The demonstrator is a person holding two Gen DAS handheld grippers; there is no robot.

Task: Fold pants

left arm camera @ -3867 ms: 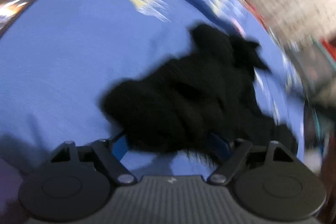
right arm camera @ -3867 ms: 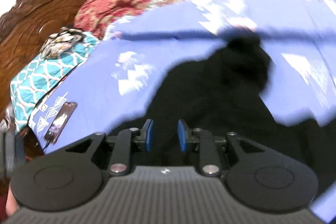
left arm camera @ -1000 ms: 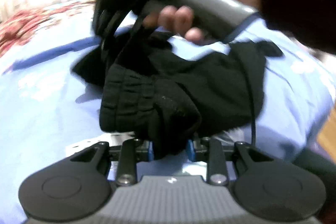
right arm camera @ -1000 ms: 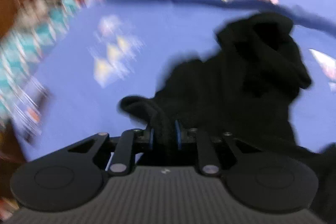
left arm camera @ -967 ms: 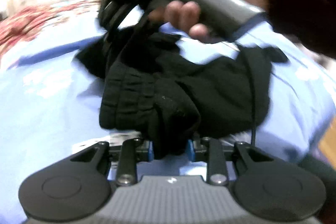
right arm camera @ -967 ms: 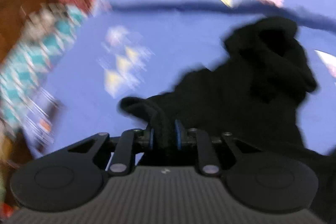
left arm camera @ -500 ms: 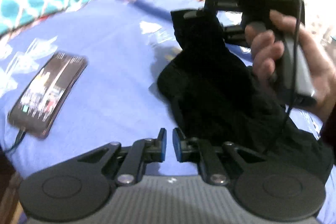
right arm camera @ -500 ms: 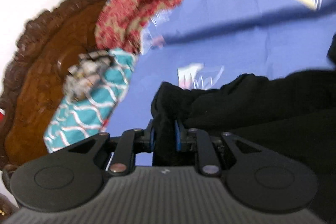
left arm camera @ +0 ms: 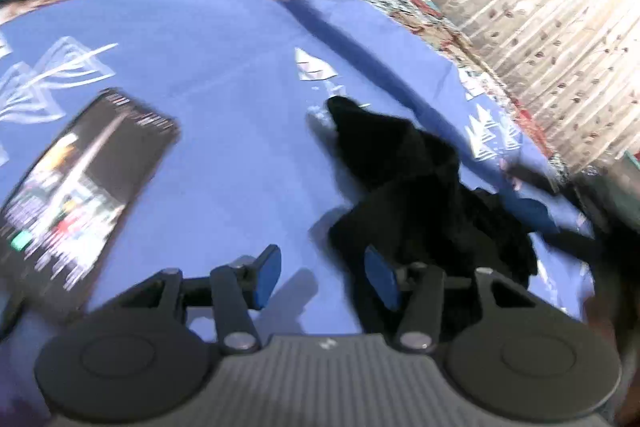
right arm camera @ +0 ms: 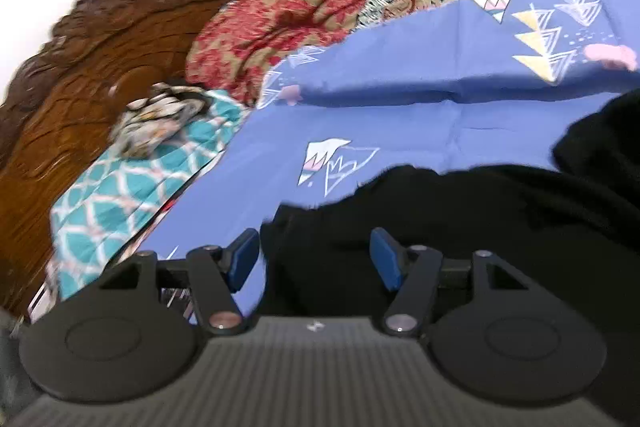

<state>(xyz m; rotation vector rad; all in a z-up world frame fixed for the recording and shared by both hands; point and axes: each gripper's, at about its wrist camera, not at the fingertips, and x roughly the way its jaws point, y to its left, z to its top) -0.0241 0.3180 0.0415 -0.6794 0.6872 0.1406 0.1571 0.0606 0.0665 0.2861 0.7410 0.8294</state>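
The black pants [left arm camera: 420,187] lie crumpled on the blue bedsheet [left arm camera: 240,107], right of centre in the left wrist view. My left gripper [left arm camera: 324,277] hovers low over the sheet with its jaws opening; only the cloth's edge reaches in beside the right pad [left arm camera: 380,279], and nothing is gripped. In the right wrist view the pants [right arm camera: 460,219] fill the lower right. My right gripper [right arm camera: 316,263] is also opening. A fold of black cloth lies between its blue pads, and they do not press it.
A lit phone [left arm camera: 80,187] lies on the sheet to the left. Teal patterned cloth [right arm camera: 132,187] and a red patterned blanket [right arm camera: 288,15] are piled by the carved wooden headboard [right arm camera: 80,67]. A beige curtain [left arm camera: 540,7] hangs behind the bed.
Both grippers were shut on the pants a second ago. The left let go first and swung left towards the phone. The right carried its fold left, then opened. The hand has left the left view.
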